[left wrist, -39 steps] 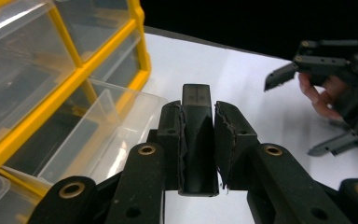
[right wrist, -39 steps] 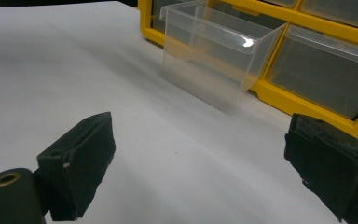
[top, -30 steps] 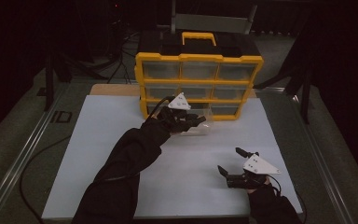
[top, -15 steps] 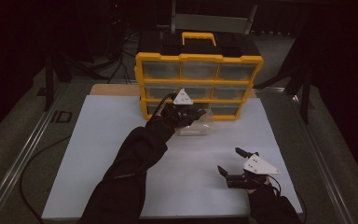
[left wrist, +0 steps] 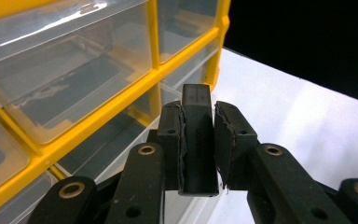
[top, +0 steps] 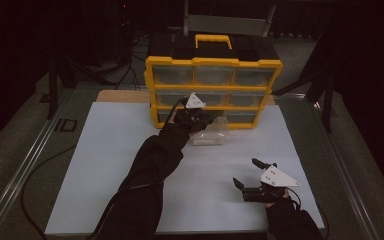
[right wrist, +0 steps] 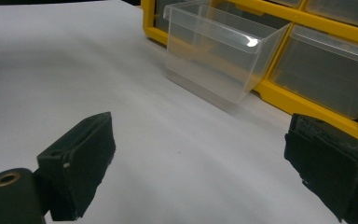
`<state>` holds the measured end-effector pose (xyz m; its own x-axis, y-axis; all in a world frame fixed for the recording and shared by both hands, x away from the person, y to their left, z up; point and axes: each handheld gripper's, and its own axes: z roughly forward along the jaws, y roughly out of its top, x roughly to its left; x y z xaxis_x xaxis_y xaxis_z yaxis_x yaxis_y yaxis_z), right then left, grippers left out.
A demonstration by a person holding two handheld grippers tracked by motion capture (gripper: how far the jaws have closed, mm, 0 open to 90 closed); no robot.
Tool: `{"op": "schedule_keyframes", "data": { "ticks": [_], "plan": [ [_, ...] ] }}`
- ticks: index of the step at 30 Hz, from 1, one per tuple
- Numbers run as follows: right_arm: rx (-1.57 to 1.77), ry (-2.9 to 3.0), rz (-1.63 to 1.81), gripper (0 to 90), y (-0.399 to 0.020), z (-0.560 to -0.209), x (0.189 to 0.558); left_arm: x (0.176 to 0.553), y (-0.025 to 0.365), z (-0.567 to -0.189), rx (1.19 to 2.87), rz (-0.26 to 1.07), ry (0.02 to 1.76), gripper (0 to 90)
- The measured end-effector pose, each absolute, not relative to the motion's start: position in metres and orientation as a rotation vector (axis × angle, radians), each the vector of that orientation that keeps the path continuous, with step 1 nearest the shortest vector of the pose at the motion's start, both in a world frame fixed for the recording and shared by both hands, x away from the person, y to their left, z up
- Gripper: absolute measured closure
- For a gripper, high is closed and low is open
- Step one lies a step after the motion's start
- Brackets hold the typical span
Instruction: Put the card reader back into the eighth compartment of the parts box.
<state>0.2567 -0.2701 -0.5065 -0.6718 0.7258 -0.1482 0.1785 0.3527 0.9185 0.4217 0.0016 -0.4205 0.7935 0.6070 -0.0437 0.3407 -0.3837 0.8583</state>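
A yellow organizer (top: 212, 62) with clear drawers stands at the back of the white table. One clear drawer (top: 211, 134) from its bottom row is pulled out onto the table. My left gripper (top: 196, 119) hovers right over that drawer, close to the cabinet front. In the left gripper view it (left wrist: 198, 128) is shut on a small black rectangular block (left wrist: 196, 105), held upright between the pads. My right gripper (top: 247, 172) stands open and empty near the front right. The right gripper view looks past its wide-apart jaws (right wrist: 205, 163) at the pulled-out drawer (right wrist: 219, 51), which looks empty.
The white table top (top: 115, 165) stretches wide to the left and in front of the organizer. A black carry handle area with a yellow grip (top: 213, 40) tops the cabinet. Metal rails (top: 25, 165) run along the table's sides.
My left hand with the black block has shifted a little closer to the cabinet front and slightly down. The right gripper has stayed put.
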Motion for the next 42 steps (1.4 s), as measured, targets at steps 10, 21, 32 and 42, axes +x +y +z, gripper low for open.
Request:
{"op": "schedule_keyframes", "data": {
  "ticks": [10, 21, 32, 42],
  "plan": [
    [0.786, 2.07, 1.312, 8.2, -0.27, -0.506, 0.257, 0.428, 0.0, -0.432, 2.008, 0.347, 0.756, 73.8],
    [0.787, 2.067, 1.318, 8.2, -0.27, -0.506, 0.257, 0.434, -0.003, -0.445, 2.065, 0.352, 0.776, 73.7],
    [0.785, 2.069, 1.317, 8.2, -0.27, -0.506, 0.257, 0.437, -0.009, -0.45, 2.108, 0.329, 0.811, 73.7],
    [0.786, 2.066, 1.318, 8.2, -0.271, -0.506, 0.257, 0.439, -0.011, -0.447, 2.156, 0.343, 0.805, 73.2]
  ]
}}
